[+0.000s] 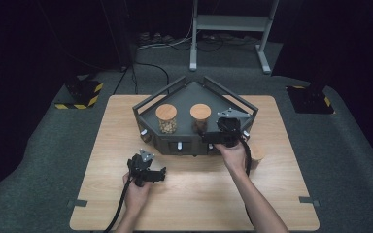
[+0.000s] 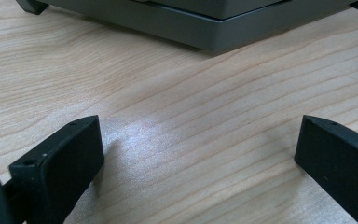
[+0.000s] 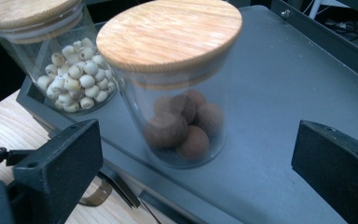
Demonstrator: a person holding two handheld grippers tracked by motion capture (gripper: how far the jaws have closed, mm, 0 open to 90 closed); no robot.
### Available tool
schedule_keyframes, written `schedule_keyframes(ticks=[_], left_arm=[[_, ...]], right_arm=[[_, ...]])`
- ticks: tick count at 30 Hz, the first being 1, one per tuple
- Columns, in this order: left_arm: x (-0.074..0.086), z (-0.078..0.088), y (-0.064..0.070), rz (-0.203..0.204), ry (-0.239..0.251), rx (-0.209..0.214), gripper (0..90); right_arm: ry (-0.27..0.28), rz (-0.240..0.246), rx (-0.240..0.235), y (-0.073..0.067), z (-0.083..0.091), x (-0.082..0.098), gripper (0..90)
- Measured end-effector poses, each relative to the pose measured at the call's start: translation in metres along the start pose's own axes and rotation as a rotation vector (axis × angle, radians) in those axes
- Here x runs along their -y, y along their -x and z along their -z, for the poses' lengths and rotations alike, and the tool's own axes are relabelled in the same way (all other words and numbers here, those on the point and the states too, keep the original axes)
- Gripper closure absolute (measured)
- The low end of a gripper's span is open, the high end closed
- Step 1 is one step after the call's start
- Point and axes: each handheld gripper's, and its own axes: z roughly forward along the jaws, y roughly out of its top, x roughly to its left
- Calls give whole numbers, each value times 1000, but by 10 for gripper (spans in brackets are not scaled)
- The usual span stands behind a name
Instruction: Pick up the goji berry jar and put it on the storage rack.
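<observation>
Worktop (image 1: pixel 194 194): pale wood grain, rectangular
Tray (image 3: pixel 279 93): grey, angular, on worktop
Jar (image 3: pixel 177 93): glass, wooden lid, on tray
Right tool (image 3: pixel 196 154): released, before jar
Left tool (image 2: pixel 196 154): released

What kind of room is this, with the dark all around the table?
Probably a lab or studio for recording handling work, not a home. A lone wooden table stands on grey carpet in a dark room, yellow-and-black striped stand bases flank it, and cables run across the floor behind.
</observation>
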Motion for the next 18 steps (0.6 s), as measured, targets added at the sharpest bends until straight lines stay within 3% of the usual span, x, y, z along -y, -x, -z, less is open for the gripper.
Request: schedule_keyframes(ticks=[18], left_arm=[[0,0,0,1,0,0,13]], right_arm=[[18,3,-15,6,18,8,32]])
